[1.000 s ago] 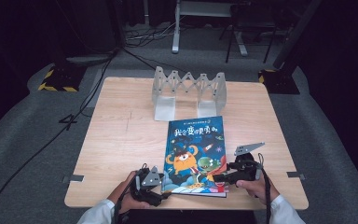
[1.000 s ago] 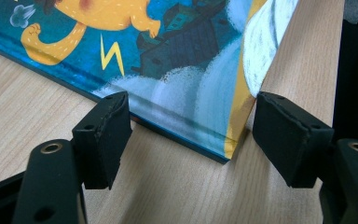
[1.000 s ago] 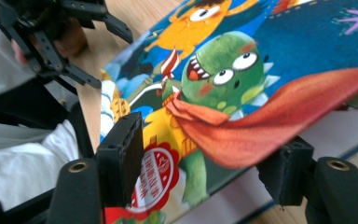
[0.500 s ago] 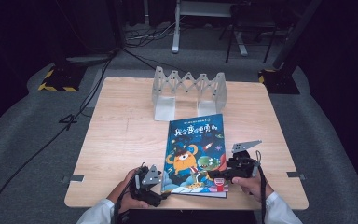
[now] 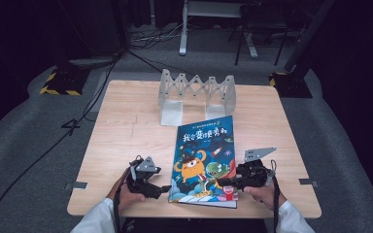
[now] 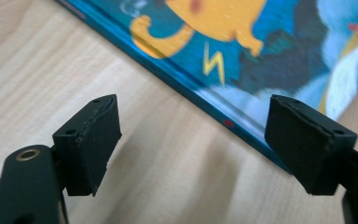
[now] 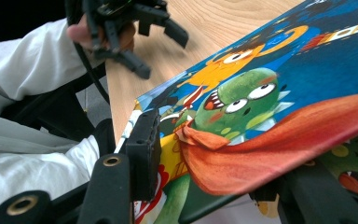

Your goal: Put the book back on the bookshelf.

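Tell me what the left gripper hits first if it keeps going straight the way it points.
The book, most likely. The left gripper is open, its jaws aimed across bare table at the book's near edge, which runs slantwise just ahead of them. How high the jaws ride is unclear, so they might slide over the cover instead.

The left gripper point(image 5: 162, 189) lies low near the table's front edge, jaws spread wide apart. The right gripper point(image 5: 223, 183) points leftward across from it, its jaws apparently closed on a lifted book cover point(image 7: 279, 144). Both forearms wear white sleeves point(image 5: 94, 221).
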### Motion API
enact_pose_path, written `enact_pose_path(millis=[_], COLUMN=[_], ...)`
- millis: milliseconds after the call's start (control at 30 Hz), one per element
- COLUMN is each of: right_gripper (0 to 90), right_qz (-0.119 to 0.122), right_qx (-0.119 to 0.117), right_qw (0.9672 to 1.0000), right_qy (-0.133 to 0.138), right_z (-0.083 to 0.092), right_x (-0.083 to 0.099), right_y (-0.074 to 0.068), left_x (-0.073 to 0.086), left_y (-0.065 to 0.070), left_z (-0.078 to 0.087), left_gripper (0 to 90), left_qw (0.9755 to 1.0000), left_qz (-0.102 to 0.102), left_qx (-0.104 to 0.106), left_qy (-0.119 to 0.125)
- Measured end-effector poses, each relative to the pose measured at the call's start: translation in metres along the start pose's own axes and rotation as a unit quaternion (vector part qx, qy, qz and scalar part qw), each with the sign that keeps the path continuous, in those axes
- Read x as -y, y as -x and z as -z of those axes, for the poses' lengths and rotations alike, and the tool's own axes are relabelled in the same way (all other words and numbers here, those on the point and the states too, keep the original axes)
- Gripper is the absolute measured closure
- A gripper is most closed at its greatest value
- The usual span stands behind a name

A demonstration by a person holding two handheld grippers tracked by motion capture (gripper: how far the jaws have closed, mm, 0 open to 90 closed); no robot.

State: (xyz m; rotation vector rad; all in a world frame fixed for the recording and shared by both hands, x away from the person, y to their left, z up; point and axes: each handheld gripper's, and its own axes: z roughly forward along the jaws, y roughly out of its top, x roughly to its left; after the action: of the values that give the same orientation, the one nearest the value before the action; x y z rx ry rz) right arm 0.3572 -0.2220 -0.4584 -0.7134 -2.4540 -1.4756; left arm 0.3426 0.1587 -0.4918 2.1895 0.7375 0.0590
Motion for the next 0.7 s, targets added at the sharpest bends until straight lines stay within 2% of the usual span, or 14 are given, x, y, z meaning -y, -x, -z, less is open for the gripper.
enact_pose_path(millis=[100,167,333,533,600,700], right_gripper=[54.3,54.2,54.2,54.2,54.3,54.3], right_qz=[0.008,0.017,0.04,0.081,0.098,0.116], right_qx=[0.001,0.003,0.007,0.019,0.022,0.025], right_qw=[1.0,0.9999,0.9991,0.9963,0.9948,0.9927], right_qy=[0.0,0.002,0.009,0.017,0.02,0.024], right_z=[0.001,0.001,0.003,0.005,0.006,0.006], right_x=[-0.001,-0.001,0.001,0.002,0.002,0.002], right_y=[-0.001,-0.003,-0.009,-0.019,-0.022,-0.025], left_x=[-0.01,-0.015,-0.022,-0.029,-0.031,-0.035], left_y=[-0.002,-0.003,-0.01,-0.016,-0.018,-0.019], left_z=[-0.005,-0.009,-0.02,-0.025,-0.026,-0.028], left_gripper=[18.8,17.9,17.9,17.4,17.2,15.6], left_qw=[0.9999,1.0,0.9998,0.9989,0.998,0.9971], left_qz=[0.002,-0.002,0.02,0.037,0.046,0.044], left_qx=[0.009,-0.002,0.003,0.027,0.042,0.057], left_qy=[0.005,-0.001,-0.002,0.007,0.011,0.023])
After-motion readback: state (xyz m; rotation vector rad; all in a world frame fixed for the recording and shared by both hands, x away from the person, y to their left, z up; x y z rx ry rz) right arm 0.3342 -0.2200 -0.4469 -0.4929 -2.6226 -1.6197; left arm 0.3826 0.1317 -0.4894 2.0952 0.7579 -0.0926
